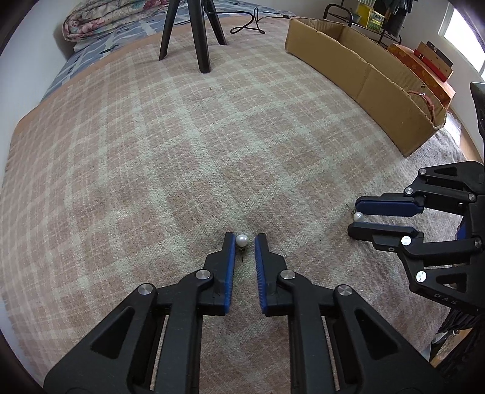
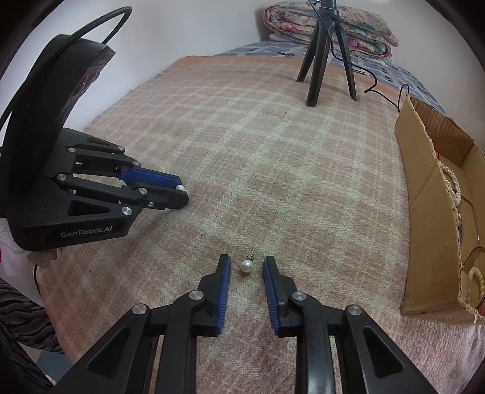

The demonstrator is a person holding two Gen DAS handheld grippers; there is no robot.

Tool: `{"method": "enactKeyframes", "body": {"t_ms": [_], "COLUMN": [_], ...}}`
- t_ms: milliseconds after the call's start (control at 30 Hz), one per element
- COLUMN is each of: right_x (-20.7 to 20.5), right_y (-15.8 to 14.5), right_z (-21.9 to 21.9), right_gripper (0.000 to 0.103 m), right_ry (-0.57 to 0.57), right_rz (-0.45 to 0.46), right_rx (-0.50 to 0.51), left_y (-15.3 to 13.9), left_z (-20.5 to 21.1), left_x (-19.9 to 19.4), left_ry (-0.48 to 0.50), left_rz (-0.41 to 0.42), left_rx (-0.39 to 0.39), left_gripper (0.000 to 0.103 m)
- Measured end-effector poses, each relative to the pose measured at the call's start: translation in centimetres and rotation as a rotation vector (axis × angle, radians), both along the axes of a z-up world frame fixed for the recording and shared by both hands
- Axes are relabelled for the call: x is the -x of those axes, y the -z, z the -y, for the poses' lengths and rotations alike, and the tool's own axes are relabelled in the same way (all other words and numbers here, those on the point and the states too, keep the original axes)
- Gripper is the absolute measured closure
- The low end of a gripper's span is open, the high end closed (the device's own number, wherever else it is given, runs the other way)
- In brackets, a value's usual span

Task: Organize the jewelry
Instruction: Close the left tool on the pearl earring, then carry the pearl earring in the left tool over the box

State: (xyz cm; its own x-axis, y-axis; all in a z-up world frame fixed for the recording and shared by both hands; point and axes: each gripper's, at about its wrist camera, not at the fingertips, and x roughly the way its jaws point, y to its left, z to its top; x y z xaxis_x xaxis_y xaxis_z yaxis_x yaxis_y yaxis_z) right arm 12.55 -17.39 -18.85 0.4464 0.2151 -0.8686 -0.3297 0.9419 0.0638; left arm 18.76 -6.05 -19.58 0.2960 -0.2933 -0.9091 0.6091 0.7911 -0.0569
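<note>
Plaid blanket (image 1: 151, 151): both jaws straddle pearl earrings (unpinched).

Likely a home bedroom: plaid blanket (image 1: 151, 136) on bed, folded quilt (image 2: 330, 24).

A pink-and-cream plaid blanket (image 1: 151, 151) covers the bed. At its far end a black tripod (image 1: 194, 33) stands, with a folded floral quilt (image 2: 330, 24) against the pale wall (image 2: 182, 27). Daylight enters through a window (image 1: 460, 33).
</note>
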Motion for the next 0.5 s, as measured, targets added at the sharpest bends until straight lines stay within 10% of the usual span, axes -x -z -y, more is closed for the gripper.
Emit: {"method": "enactKeyframes", "body": {"t_ms": [500], "right_x": [0.7], "right_y": [-1.2], "right_z": [0.0], "right_gripper": [0.097], "right_ry": [0.000], "right_rz": [0.041], "right_rx": [0.001], "left_y": [-0.7], "left_z": [-0.3], "left_x": [0.8], "left_ry": [0.004], "left_rz": [0.026], "left_rx": [-0.003], "left_gripper": [0.096]}}
